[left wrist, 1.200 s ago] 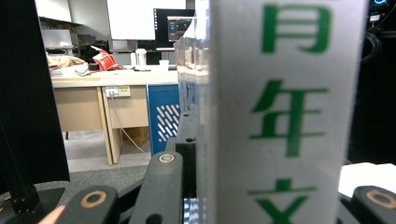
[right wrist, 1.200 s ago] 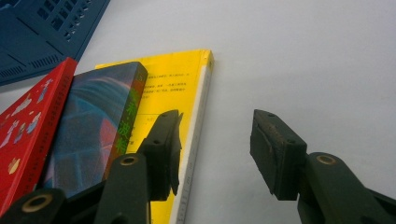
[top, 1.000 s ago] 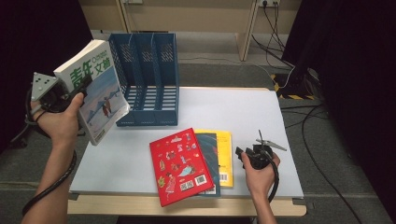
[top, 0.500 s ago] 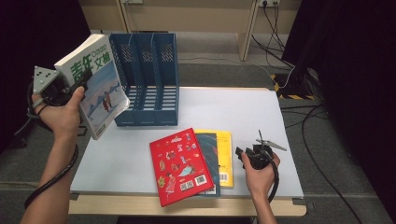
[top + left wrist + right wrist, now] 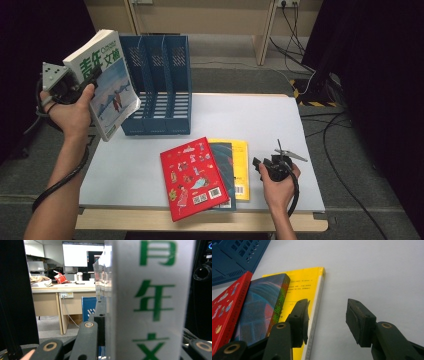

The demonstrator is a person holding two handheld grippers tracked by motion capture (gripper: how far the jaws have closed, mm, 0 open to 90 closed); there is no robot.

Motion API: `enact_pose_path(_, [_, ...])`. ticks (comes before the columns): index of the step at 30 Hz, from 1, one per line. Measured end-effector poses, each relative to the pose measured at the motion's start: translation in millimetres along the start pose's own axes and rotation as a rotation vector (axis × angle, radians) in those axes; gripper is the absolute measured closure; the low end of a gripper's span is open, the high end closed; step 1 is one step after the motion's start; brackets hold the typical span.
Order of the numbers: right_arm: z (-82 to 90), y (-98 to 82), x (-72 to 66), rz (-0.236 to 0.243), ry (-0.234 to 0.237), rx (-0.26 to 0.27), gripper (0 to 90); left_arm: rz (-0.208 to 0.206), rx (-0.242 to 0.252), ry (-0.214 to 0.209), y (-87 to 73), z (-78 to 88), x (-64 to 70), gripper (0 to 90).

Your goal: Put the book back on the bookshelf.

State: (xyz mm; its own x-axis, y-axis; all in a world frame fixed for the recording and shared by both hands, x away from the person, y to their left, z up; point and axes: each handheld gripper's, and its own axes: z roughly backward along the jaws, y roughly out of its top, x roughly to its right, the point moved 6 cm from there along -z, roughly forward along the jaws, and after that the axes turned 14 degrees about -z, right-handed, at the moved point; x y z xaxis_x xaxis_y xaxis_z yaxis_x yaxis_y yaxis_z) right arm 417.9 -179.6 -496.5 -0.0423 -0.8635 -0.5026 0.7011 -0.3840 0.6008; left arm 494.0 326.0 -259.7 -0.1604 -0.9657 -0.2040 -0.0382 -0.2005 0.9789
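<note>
Raised slightly since the earlier frame, the white-and-blue paperback with green characters [image 5: 104,82] hangs clamped in the left gripper [image 5: 82,82], just left of the blue three-slot plastic file rack [image 5: 160,85]. Squaring its spine to a slot, probably the nearest, should ease entry. Right gripper [image 5: 327,321] rests with jaws apart beside the yellow book [image 5: 308,286]; bare white table [image 5: 250,120] lies beyond.

Desk [image 5: 62,288] w/ monitor [image 5: 75,253] behind

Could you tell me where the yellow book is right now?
In the high view, the yellow book lies flat on the white table, bottom of a stack under a dark teal book, just left of the right gripper.
</note>
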Motion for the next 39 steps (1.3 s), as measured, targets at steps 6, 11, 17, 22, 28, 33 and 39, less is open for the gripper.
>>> enact_pose_path(6, [0.1, -0.3, -0.9, -0.008, 0.004, -0.002, 53.0, -0.004, -0.006, 0.01, 1.2, -10.4, 0.3, 73.9])
enact_pose_path(11, [0.1, 0.2, -1.0, -0.002, 0.007, 0.002, 53.0, -0.004, -0.006, 0.01, 1.4, -18.4, 2.0, 73.9])
enact_pose_path(17, [0.1, 0.3, -0.5, -0.008, 0.008, -0.001, 53.1, -0.009, -0.003, 0.014, 3.6, -25.4, 2.8, 73.9])
enact_pose_path(22, [1.0, 0.9, -0.9, -0.006, 0.01, 0.003, 53.1, -0.017, -0.001, 0.018, 6.1, -31.5, 2.6, 73.9])
enact_pose_path(28, [1.7, 1.4, -1.2, -0.005, 0.011, 0.007, 53.1, -0.023, 0.001, 0.018, 6.8, -40.2, 1.3, 73.9])
enact_pose_path(33, [1.5, 1.5, -0.5, 0.0, 0.007, 0.008, 53.1, -0.02, 0.0, 0.019, 5.9, -44.5, 0.3, 73.9])
enact_pose_path(39, [1.5, 1.4, -1.1, -0.008, 0.01, 0.006, 53.2, -0.022, -0.006, 0.018, 3.7, -50.2, -1.4, 73.9])
